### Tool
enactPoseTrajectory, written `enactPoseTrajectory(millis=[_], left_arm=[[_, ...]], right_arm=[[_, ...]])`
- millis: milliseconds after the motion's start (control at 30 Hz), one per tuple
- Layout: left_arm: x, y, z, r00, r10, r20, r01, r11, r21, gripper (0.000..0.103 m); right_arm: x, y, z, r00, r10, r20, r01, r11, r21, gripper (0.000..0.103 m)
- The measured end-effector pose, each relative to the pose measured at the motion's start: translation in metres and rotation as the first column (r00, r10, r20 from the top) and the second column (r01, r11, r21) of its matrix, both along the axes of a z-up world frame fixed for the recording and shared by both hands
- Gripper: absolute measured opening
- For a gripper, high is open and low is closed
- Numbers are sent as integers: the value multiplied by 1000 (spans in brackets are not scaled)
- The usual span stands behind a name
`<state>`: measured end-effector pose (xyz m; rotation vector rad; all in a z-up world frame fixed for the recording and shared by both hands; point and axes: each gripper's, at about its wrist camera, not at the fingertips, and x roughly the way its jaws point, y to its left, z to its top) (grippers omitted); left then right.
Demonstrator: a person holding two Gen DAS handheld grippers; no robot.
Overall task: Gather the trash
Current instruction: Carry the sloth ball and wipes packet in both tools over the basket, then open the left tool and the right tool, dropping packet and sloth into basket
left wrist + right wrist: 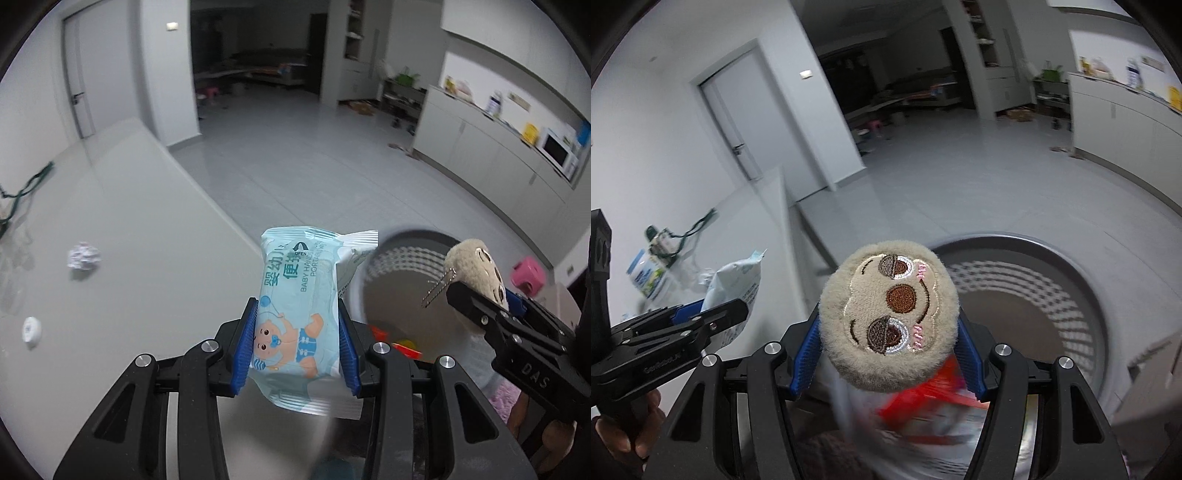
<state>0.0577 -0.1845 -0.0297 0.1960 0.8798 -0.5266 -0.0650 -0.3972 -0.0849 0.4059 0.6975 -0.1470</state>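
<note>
My left gripper (297,343) is shut on a light-blue baby wipes pack (299,306) and holds it at the table's right edge, beside the grey trash bin (402,291). My right gripper (888,350) is shut on a round beige plush sloth face (888,317) and holds it over the bin (1082,295), whose bottom shows red wrappers (923,398). The plush with its small chain also shows in the left wrist view (476,269). The wipes pack also shows at the left of the right wrist view (735,288).
A crumpled white paper ball (84,255) and a small white cap (31,331) lie on the grey table (129,229). A green cord (26,188) lies at its far left. A pink cube (528,277) sits right of the bin. A blue-and-white can (646,275) stands on the table.
</note>
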Motion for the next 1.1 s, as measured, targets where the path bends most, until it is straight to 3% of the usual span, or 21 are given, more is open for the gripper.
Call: enactPoseTrajectory(millis=[200, 467, 1100], left_arm=[[-11, -41, -15, 996, -82, -35, 82, 997, 11, 40], [-25, -86, -21, 988, -153, -36, 154, 987, 45, 40], [-37, -116, -21, 979, -202, -26, 204, 976, 75, 44]], right_arm=[[-31, -41, -17, 995, -85, -57, 85, 996, -4, 61], [-47, -63, -28, 987, -132, -94, 133, 991, 2, 61], [-50, -69, -28, 984, -149, -102, 151, 989, 11, 61]])
